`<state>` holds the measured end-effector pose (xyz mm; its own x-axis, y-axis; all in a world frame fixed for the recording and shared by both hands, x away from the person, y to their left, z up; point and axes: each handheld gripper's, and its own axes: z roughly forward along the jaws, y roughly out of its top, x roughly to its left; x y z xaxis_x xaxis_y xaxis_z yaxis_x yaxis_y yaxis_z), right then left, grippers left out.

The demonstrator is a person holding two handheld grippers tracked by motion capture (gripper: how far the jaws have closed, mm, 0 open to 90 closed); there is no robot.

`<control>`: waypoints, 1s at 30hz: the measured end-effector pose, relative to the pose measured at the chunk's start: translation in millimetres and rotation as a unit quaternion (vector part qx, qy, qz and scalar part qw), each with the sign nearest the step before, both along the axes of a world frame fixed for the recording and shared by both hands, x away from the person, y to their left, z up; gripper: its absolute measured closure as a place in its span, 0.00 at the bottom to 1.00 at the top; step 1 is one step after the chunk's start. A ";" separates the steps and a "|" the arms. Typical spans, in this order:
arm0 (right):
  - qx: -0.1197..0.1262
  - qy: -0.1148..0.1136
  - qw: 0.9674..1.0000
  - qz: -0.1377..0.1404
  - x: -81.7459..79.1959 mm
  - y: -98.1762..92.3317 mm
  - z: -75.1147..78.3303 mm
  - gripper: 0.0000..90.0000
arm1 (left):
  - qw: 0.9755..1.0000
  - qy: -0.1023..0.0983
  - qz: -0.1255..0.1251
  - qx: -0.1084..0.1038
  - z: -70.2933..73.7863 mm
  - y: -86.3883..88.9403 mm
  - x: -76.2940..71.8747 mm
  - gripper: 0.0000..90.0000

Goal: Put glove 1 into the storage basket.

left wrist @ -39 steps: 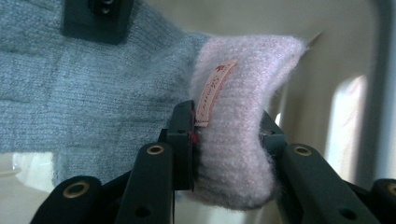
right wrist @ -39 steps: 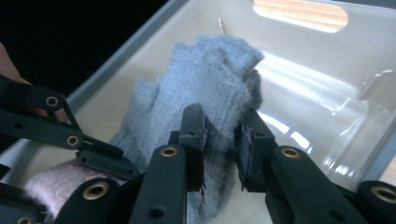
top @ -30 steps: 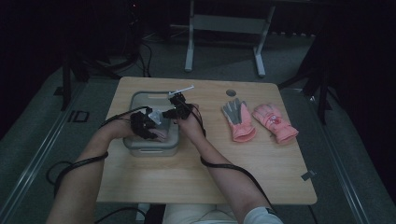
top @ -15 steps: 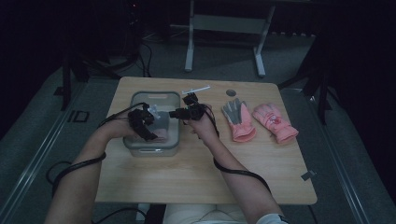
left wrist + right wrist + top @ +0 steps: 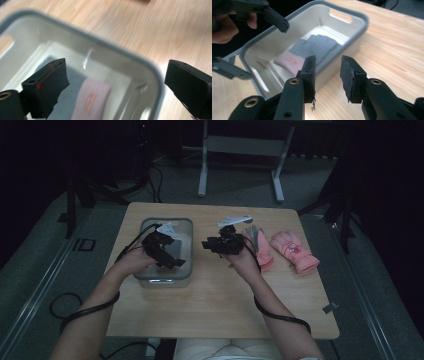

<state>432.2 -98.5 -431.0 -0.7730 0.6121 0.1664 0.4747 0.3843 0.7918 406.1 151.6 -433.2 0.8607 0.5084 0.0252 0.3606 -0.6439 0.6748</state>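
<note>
Jaws apart over bin [image 5: 140,62], glove [image 5: 91,100] label unreadable.

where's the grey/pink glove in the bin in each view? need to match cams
High view: hidden under the left tool, inside the bin.
Left gripper view: glove at bottom centre, on the bin floor.
Right gripper view: glove mid-frame, in the bin.
Shared landmark: the bin's grey rim.

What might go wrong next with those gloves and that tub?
The left gripper, its jaws just opened with nothing between them, hangs just above the tub and might bump its rim. The right gripper may catch just one of the two pink gloves lying on the table.
</note>
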 end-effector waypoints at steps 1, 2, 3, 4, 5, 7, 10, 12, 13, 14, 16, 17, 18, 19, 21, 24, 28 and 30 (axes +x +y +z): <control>-0.001 -0.004 1.000 -0.003 -1.7 -5.7 0.6 0.72 | 1.000 -0.003 0.001 -0.003 1.7 -5.0 -3.2 0.02; -0.002 -0.007 1.000 -0.003 -3.4 -11.3 1.1 0.72 | 1.000 -0.011 0.003 -0.006 3.6 -9.7 -6.6 0.02; -0.003 -0.011 1.000 -0.002 -5.1 -17.3 1.1 0.72 | 1.000 -0.009 -0.003 -0.012 5.1 -14.2 -9.9 0.02; -0.003 -0.014 1.000 -0.001 -6.5 -24.0 0.3 0.71 | 1.000 -0.007 -0.003 -0.011 5.9 -19.0 -12.7 0.01; -0.005 -0.017 1.000 0.002 -7.5 -31.0 -1.8 0.69 | 1.000 -0.015 -0.001 -0.014 6.4 -23.4 -16.0 0.01; -0.016 -0.022 1.000 -0.001 -8.7 -45.8 -7.9 0.69 | 1.000 -0.011 -0.004 -0.028 6.4 -32.4 -21.8 0.01; -0.031 -0.024 0.999 -0.012 -8.1 -68.6 -16.4 0.69 | 0.999 -0.026 -0.006 -0.043 6.1 -49.9 -32.1 0.00; -0.030 -0.021 0.999 -0.021 -7.4 -82.3 -19.9 0.69 | 0.998 -0.036 -0.001 -0.057 5.7 -60.9 -36.5 0.00; -0.030 -0.022 0.999 -0.025 -7.4 -88.4 -21.0 0.69 | 0.998 -0.036 0.003 -0.056 5.4 -66.5 -38.1 0.00; -0.031 -0.022 0.999 -0.028 -7.1 -94.2 -22.1 0.69 | 0.997 -0.045 0.007 -0.059 5.0 -71.9 -41.3 0.00; -0.029 -0.021 0.999 -0.034 -6.8 -105.1 -24.0 0.69 | 0.997 -0.039 0.000 -0.059 3.5 -81.6 -46.5 0.00; -0.031 -0.021 0.999 -0.038 -7.2 -109.9 -24.6 0.69 | 0.998 -0.043 0.003 -0.050 2.1 -86.4 -49.5 0.00; -0.033 -0.022 0.998 -0.038 -7.5 -114.8 -25.3 0.69 | 0.998 -0.046 0.002 -0.051 0.7 -90.1 -52.7 0.00; -0.030 -0.022 0.999 -0.040 -8.1 -119.4 -25.7 0.69 | 0.998 -0.037 -0.003 -0.059 -1.7 -94.1 -56.2 0.00; -0.032 -0.025 0.998 -0.045 -8.5 -127.5 -26.4 0.69 | 0.998 -0.028 -0.010 -0.062 -6.6 -99.6 -61.3 0.00; -0.033 -0.026 0.998 -0.049 -7.4 -137.4 -28.0 0.69 | 0.998 -0.016 -0.004 -0.064 -18.0 -106.6 -69.1 0.00; -0.045 -0.024 0.997 -0.053 -5.3 -145.8 -30.3 0.72 | 0.998 -0.012 0.003 -0.057 -37.9 -116.0 -80.1 0.00; -0.042 -0.034 0.997 -0.061 -4.8 -149.7 -30.1 0.73 | 0.999 -0.013 0.002 -0.044 -48.0 -120.6 -86.0 0.00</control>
